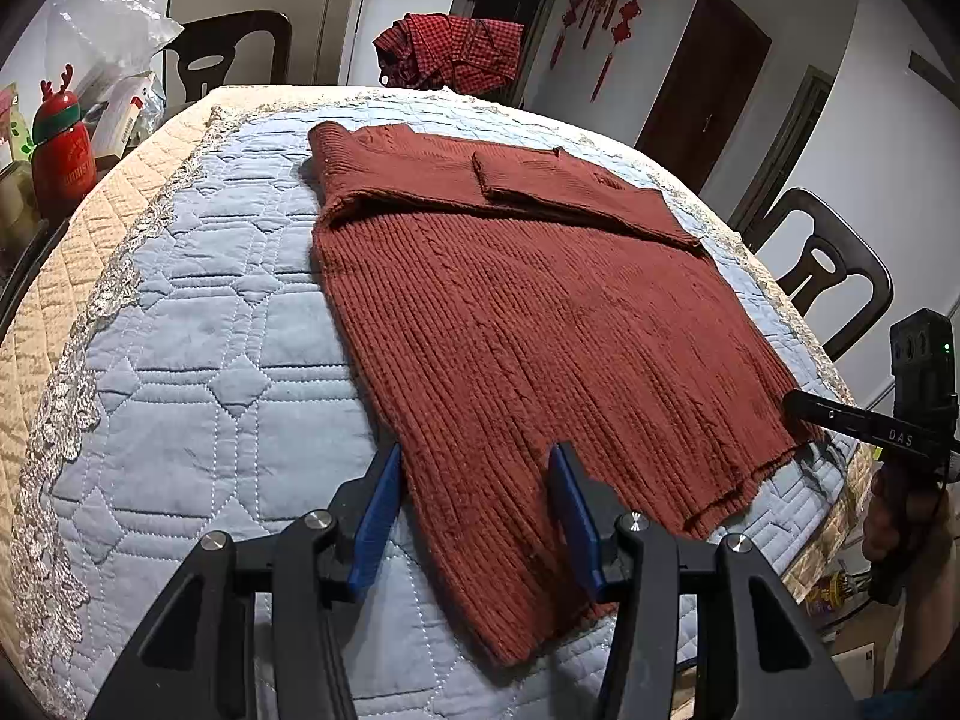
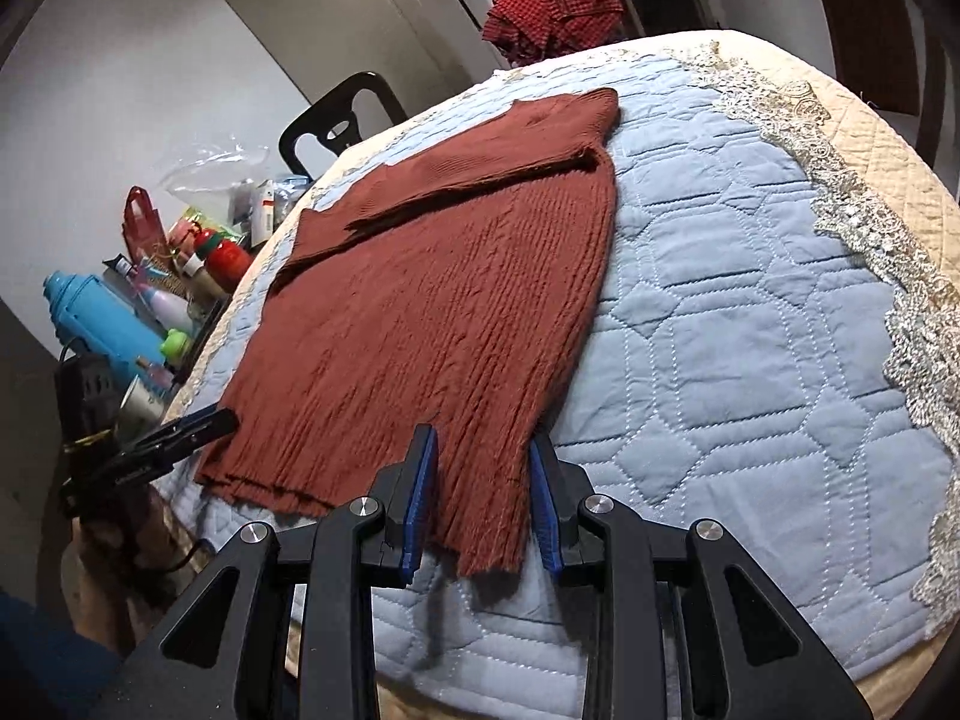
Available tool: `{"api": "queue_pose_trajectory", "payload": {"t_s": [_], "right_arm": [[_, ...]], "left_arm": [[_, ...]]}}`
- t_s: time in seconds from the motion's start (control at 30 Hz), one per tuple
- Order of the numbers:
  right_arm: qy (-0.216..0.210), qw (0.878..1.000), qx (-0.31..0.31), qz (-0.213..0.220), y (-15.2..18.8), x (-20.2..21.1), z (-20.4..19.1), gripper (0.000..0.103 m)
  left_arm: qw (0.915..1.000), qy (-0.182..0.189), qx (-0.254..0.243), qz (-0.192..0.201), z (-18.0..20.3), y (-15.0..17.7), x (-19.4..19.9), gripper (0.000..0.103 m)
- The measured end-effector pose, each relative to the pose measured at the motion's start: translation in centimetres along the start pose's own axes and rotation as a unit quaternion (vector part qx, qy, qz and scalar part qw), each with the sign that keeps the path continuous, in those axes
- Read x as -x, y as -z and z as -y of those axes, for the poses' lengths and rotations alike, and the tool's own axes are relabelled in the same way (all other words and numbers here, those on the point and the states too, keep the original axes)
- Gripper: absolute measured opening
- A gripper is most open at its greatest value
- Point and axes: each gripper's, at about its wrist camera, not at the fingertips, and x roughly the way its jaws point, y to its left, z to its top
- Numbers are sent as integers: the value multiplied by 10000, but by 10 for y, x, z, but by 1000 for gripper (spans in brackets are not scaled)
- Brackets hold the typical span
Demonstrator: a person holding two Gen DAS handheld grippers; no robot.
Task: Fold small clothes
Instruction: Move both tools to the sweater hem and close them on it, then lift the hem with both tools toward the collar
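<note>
A rust-brown ribbed knit sweater [image 1: 528,324] lies flat on the blue quilted cover, its sleeves folded across the top. It also shows in the right wrist view [image 2: 432,300]. My left gripper [image 1: 474,516] is open, its blue pads on either side of the sweater's near left hem corner. My right gripper [image 2: 480,498] is open, its pads on either side of the near right hem corner. The right gripper's finger shows at the right edge of the left wrist view [image 1: 864,420]. The left gripper's finger shows in the right wrist view [image 2: 180,432].
The blue quilt [image 1: 198,360] with lace trim [image 2: 888,252] covers a round table. A red checked garment [image 1: 450,51] lies at the far edge. A red bottle [image 1: 60,150], a blue flask [image 2: 96,318] and clutter sit to the left. Dark chairs [image 1: 822,270] stand around.
</note>
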Motion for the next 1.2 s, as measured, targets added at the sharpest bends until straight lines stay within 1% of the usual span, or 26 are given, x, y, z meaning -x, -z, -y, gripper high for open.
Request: {"api": "queue_pose_trajectory", "payload": {"t_s": [0.27,0.33,0.4,0.43,0.47,0.5,0.53,0.57,0.6,0.67,0.83,0.93,1.03,1.07,1.13,1.2], "right_arm": [[-177,9996,-209,-8,0,0,3,30],[-192,9995,-251,-7,0,0,4,30],[-162,9996,-215,-8,-1,-1,3,26],[-124,9997,-192,-9,-1,-2,3,19],[-91,9998,-188,-12,-2,-3,3,14],[-93,9997,-220,-11,-2,-3,5,13],[-110,9996,-252,-2,-2,-3,6,12],[-119,9996,-268,10,-2,-2,7,11],[-96,9996,-261,36,-2,0,8,11],[-67,9996,-261,65,-2,3,10,10],[-53,9995,-297,77,-1,6,13,10],[-129,9994,-331,22,-1,3,14,10],[-248,9989,-403,-27,-2,2,17,11],[-255,9989,-398,-37,-2,2,17,11],[-244,9991,-334,-68,-2,2,15,12],[-250,9992,-291,-90,-2,1,14,12]], "left_arm": [[9999,66,121,2,-2,4,4,43],[9997,104,203,13,-4,4,4,43],[9995,148,266,21,-5,5,5,43],[9994,169,289,24,-6,4,5,42],[9993,184,319,29,-6,4,5,39],[9992,200,359,28,-8,4,5,34],[9989,231,418,26,-10,4,5,33],[9984,282,496,28,-12,4,6,27],[9978,325,577,29,-15,5,6,19],[9969,364,699,35,-20,6,7,13],[9949,514,860,87,-24,9,9,11],[9933,692,925,-13,-26,12,6,11],[9931,757,890,-54,-23,13,6,14],[9934,769,854,-66,-21,13,6,18],[9934,842,770,-106,-15,14,5,21],[9940,852,677,-131,-10,14,3,21]]}}
